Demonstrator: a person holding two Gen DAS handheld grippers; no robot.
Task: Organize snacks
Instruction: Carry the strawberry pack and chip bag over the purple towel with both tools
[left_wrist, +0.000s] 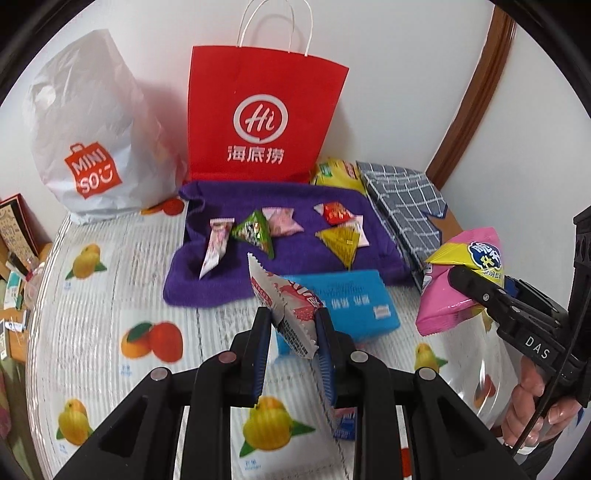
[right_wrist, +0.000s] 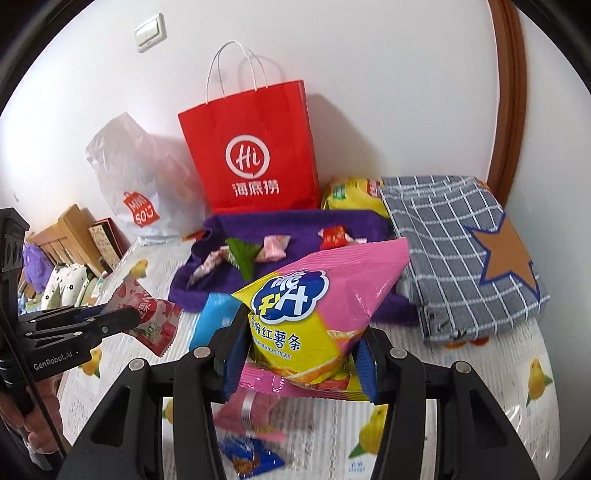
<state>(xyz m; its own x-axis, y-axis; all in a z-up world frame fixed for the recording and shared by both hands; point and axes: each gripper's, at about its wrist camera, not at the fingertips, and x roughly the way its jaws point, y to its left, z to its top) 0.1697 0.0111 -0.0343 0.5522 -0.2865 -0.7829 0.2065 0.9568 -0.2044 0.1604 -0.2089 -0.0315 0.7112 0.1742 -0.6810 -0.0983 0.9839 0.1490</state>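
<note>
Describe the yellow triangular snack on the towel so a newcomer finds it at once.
Start at the red paper bag; the purple towel lies before it. On the towel's right side, below a red packet, is the yellow triangular packet, the only yellow one there.

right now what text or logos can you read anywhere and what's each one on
"Hi" and "海底捞": red paper bag
"MINISO": white plastic bag
"红薯条" and "POTATO STICKS": pink and yellow snack bag in the right gripper
"DAS": right gripper body, left wrist view
"GenRobot.AI": left gripper body, right wrist view
Blue pack and small candies: print too blurred to read
</note>
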